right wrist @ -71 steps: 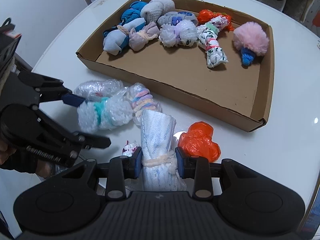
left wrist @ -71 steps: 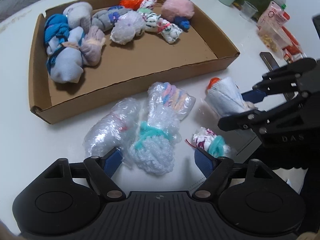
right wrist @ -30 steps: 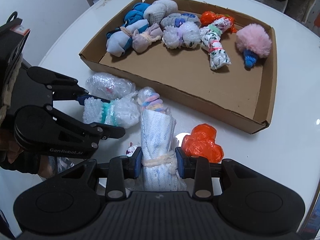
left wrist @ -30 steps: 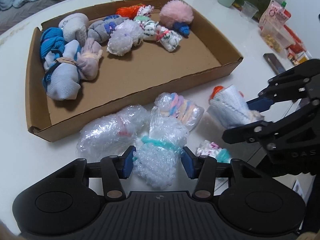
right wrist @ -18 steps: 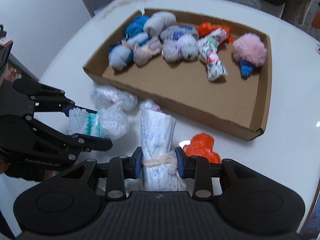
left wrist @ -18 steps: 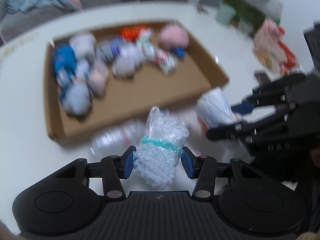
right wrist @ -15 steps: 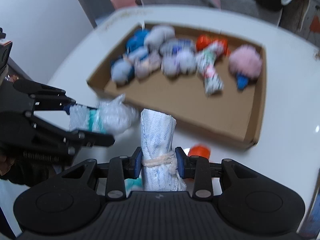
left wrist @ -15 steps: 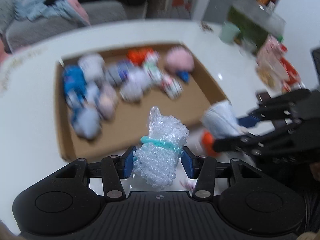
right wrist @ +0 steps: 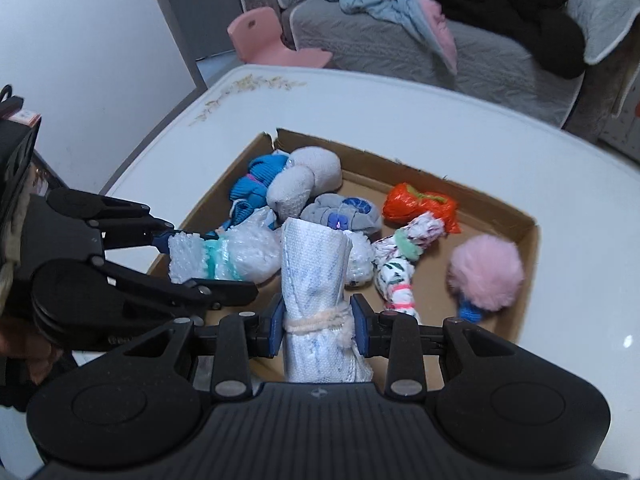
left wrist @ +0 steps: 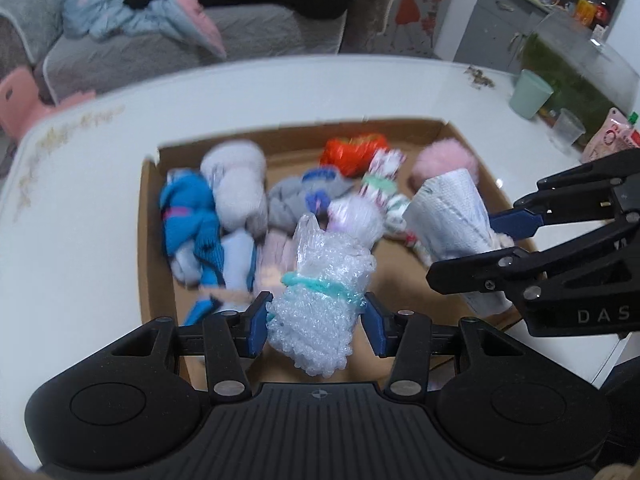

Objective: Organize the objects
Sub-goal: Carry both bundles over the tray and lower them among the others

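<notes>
My left gripper (left wrist: 316, 322) is shut on a bubble-wrap bundle tied with a teal band (left wrist: 326, 292) and holds it in the air over the front of the cardboard tray (left wrist: 149, 216). My right gripper (right wrist: 318, 330) is shut on a white rolled cloth tied with a cream band (right wrist: 316, 280), also raised over the tray (right wrist: 528, 248). The cloth roll shows in the left wrist view (left wrist: 452, 216), the bubble-wrap bundle in the right wrist view (right wrist: 224, 258). Several rolled bundles lie in the tray, among them a pink pompom (right wrist: 486, 272) and an orange one (right wrist: 416, 206).
The tray sits on a white table (left wrist: 80, 208). A green cup (left wrist: 530, 98), a clear cup (left wrist: 568, 130) and snack packets (left wrist: 608, 140) stand at the table's far right. A grey sofa with clothes (right wrist: 440, 12) and a pink stool (right wrist: 268, 40) lie beyond.
Both grippers have lifted their bundles off the table and carried them forward over the tray. The bundles left on the table have dropped out of view.
</notes>
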`<state>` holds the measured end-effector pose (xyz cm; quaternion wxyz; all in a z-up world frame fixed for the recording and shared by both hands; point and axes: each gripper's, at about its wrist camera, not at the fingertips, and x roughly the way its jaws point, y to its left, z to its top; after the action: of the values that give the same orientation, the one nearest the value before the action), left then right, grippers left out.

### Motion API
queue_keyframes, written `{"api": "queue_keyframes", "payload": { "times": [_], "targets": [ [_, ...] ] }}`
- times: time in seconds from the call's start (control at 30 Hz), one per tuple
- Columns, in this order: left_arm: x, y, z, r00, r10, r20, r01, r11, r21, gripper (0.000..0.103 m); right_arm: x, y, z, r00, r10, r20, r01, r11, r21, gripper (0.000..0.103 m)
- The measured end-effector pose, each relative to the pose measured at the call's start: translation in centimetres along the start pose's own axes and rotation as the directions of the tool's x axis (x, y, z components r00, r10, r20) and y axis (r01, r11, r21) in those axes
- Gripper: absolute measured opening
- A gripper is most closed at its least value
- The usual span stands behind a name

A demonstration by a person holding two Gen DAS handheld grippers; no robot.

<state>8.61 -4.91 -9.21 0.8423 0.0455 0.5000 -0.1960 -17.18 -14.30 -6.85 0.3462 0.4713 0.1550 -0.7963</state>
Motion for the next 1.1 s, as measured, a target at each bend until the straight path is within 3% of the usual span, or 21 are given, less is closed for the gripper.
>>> {"api": "queue_keyframes", "payload": {
  "times": [0.17, 0.63, 1.1],
  "targets": [
    [1.6, 0.0, -1.4, 0.999, 0.013, -0.03, -0.012, 1.0, 0.012, 0.055, 1.3, 0.1, -0.8, 0.999, -0.025, -0.038, 0.024, 0.999, -0.028, 0.031],
    [3.0, 1.0, -1.5, 0.998, 0.037, -0.049, -0.036, 0.999, 0.013, 0.055, 5.4, 0.1, -0.4, 0.993, -0.021, -0.118, 0.018, 1.0, -0.022, 0.031],
    [3.5, 0.8, -1.8, 0.997, 0.056, -0.055, -0.054, 0.998, 0.038, 0.056, 6.2, 0.2, -0.4, 0.993, -0.018, -0.118, 0.015, 1.0, -0.026, 0.033]
  ]
}}
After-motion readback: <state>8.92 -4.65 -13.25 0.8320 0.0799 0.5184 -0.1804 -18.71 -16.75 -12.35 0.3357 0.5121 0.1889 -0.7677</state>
